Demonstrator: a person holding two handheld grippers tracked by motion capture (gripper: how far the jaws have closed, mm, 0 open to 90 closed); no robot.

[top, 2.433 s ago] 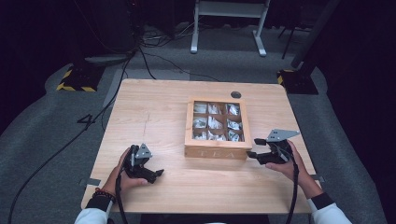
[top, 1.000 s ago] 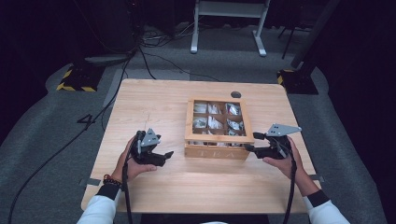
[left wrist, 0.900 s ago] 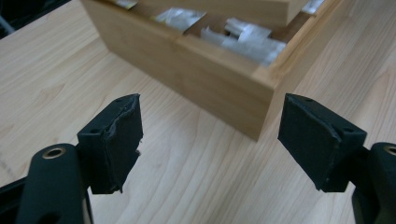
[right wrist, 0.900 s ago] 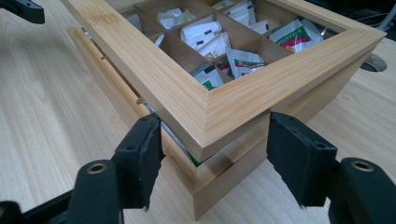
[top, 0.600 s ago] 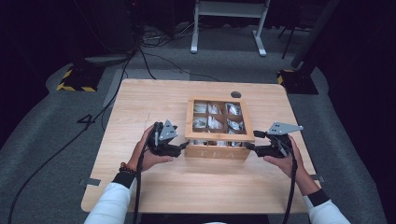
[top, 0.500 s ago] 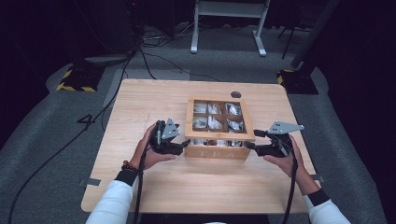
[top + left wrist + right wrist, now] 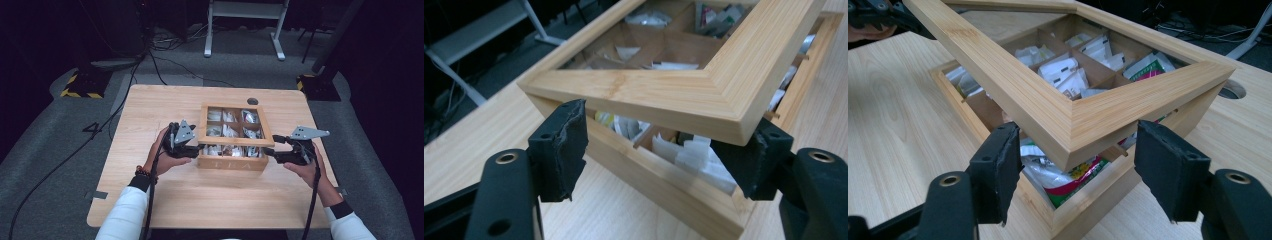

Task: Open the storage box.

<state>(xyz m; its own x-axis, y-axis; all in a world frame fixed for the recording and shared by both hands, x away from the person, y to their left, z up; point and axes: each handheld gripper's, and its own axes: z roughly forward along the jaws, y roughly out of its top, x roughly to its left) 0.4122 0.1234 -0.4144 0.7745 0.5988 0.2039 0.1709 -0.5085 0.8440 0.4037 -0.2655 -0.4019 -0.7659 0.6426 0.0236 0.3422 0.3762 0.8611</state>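
On a wooden desk (image 7: pixel 150 200), a tea box (image 7: pixel 232 161) sits with its glass lid (image 7: pixel 235 141) raised partway, the left tongs (image 7: pixel 192 149) just narrowing around one front corner, the right tongs (image 7: pixel 272 150) spread around the other, full opening left.

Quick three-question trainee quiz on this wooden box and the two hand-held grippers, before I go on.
1. True or false: the lid of the wooden box lies flat and shut.
2. Which part of the lid sits between the jaws of the right hand-held gripper? A) a front corner B) the back edge C) the glass middle
3. What fills the box's compartments?
Key: 1 false, its front edge is raised. 2 A. 3 small packets, apparently tea bags.
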